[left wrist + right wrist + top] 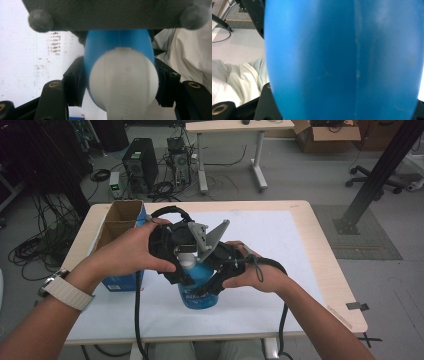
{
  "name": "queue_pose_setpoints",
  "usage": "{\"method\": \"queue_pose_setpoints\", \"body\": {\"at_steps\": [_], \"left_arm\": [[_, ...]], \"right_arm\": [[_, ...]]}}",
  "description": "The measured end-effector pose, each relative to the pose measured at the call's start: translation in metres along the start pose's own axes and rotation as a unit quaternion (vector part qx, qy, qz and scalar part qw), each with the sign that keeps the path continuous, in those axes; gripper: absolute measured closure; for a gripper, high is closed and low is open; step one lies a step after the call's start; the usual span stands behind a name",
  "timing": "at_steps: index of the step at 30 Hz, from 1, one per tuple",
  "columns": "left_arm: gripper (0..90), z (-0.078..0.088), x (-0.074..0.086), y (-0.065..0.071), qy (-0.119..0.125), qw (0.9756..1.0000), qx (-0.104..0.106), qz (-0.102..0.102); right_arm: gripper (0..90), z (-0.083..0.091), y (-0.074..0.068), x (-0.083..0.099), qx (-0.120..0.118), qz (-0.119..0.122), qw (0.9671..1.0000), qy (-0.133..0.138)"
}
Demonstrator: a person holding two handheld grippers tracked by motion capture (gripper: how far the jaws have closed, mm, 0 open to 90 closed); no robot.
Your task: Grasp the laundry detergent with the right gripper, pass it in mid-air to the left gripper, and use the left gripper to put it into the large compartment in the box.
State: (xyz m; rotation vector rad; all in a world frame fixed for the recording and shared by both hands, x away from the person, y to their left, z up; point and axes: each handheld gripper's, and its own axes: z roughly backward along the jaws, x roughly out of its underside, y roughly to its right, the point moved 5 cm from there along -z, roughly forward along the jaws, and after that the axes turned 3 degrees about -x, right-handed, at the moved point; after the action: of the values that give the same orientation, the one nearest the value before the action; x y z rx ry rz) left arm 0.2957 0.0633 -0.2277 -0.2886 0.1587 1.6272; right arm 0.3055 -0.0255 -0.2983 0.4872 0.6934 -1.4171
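The blue bottle (201, 287) stands on the table (280, 240), directly below both grippers. It is rigid smooth plastic, likely light and slippery. Left gripper (120, 87) is clamped on the white cap (123, 82); right gripper (212, 282) is clamped across the body beneath.

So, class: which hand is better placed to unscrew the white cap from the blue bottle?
Left, probably. The left tongs are clamped on the white cap, while the right tongs hold the blue bottle by its body, steadying it.
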Motion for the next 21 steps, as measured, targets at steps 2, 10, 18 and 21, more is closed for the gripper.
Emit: {"method": "queue_pose_setpoints", "body": {"at_steps": [2, 10, 18, 21], "left_arm": [[38.1, 0.000, 0.000, 0.000, -0.003, 1.0000, 0.000, 0.001], [38.2, 0.002, -0.002, 0.002, -0.009, 0.9999, -0.001, 0.005], [38.1, 0.005, -0.004, -0.002, -0.040, 0.9990, 0.002, 0.018], [38.1, 0.006, -0.001, -0.004, -0.050, 0.9984, -0.004, 0.028]], "right_arm": [[43.3, 0.000, 0.000, 0.000, 0.000, 0.003, 1.0000, 0.002], [43.0, 0.000, 0.002, 0.000, 0.008, 0.017, 0.9998, -0.001], [21.3, 0.003, 0.003, 0.008, 0.003, -0.022, 0.9997, -0.001], [15.1, 0.011, 0.003, 0.016, 0.004, -0.042, 0.9990, 0.010]]}}
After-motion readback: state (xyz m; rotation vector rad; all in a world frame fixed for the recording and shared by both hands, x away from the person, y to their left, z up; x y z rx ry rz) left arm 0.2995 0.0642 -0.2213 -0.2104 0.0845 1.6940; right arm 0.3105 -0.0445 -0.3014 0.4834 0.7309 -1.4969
